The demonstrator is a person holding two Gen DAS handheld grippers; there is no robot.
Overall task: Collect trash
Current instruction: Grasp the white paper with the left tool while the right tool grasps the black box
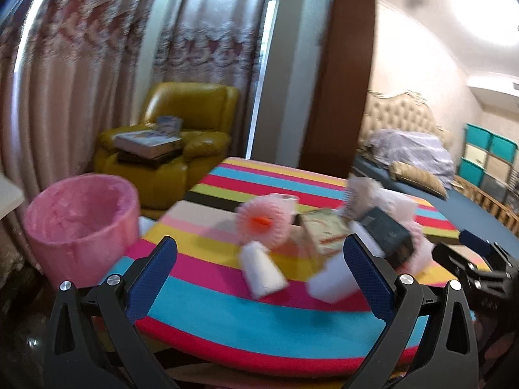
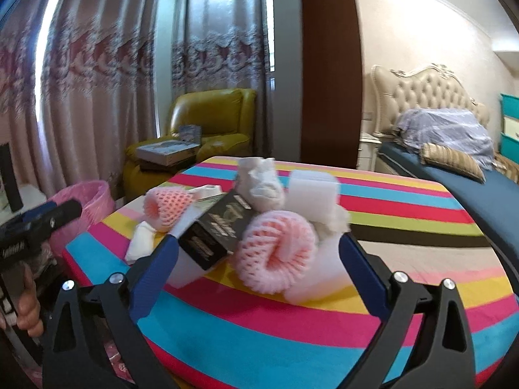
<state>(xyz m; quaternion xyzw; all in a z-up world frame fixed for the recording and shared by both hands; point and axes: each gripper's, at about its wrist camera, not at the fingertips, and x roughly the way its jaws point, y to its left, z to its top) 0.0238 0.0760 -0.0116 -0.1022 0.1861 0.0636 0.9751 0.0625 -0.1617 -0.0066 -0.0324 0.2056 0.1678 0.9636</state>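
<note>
— Two grippers are over the striped table (image 2: 405, 201). What does each hold?
— Nothing. The left gripper (image 1: 259, 259) stands wide open, empty. The right gripper (image 2: 259, 253) is wide open too; a pink foam net (image 2: 275, 256) and a black box (image 2: 217, 230) lie between its fingers, not pressed.
— And the bin?
— The pink bin (image 1: 81, 214) stands beside the table's left edge.

Ahead of the right tool (image 2: 259, 256), the striped surface (image 2: 405, 227) carries pink foam nets (image 2: 275, 256), white foam blocks (image 2: 313, 183) and a black box (image 2: 217, 230).
</note>
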